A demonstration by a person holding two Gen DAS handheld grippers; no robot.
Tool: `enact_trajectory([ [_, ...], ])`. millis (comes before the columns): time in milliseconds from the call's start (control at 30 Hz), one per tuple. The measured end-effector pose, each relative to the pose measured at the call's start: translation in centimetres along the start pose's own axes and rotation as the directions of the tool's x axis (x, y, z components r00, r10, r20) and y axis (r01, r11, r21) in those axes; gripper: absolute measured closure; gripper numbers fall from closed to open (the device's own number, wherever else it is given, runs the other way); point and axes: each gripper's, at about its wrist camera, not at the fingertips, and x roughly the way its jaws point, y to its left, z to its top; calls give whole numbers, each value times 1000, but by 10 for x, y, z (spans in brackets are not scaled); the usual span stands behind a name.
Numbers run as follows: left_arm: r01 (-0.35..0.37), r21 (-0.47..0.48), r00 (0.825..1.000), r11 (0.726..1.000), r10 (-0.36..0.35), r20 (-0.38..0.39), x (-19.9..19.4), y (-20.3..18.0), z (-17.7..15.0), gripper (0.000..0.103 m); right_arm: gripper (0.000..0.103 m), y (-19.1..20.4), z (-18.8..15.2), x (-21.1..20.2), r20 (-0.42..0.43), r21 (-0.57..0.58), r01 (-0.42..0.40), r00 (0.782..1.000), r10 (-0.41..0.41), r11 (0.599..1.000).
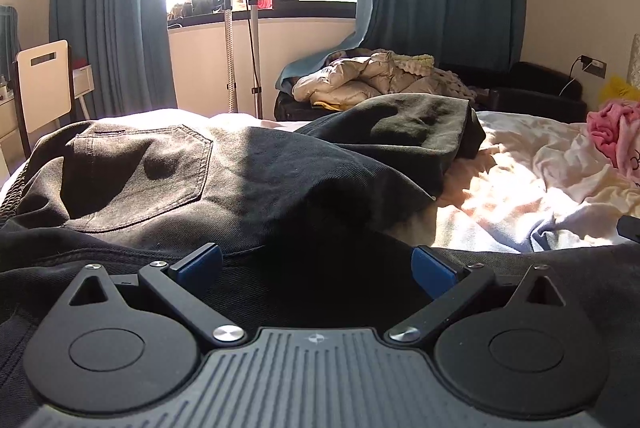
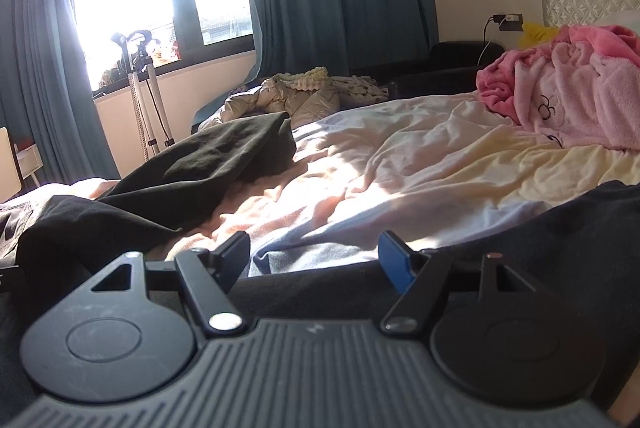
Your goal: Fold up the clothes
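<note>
Both the left gripper (image 1: 316, 264) and right gripper (image 2: 316, 256) stand spread over black jeans (image 1: 168, 167) — their fingertips lost in dark cloth.

Left gripper (image 1: 316, 264): jaws gaping wide, pointing slightly downward toward 12 o'clock. Right gripper (image 2: 314, 256): jaws standing apart too, tilting gently downward, gripping nothing.

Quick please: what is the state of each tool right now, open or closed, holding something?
Left tool: open, over the dark trousers, gripping nothing.
Right tool: open, holding nothing.
</note>
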Motion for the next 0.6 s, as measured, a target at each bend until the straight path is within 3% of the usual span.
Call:
enact_trajectory([
  [333,2,-68,1000,998,-1,16,-12,16,15,2,30,-12,26,8,28,74,-23,999,21,997],
  [433,-10,-109,1000,994,13,26,-19,27,18,2,28,-12,51,30,42,111,-33,999,28,993],
  [600,-22,-192,999,981,27,23,-17,49,24,2,15,14,105,102,45,185,-79,996,71,980],
])
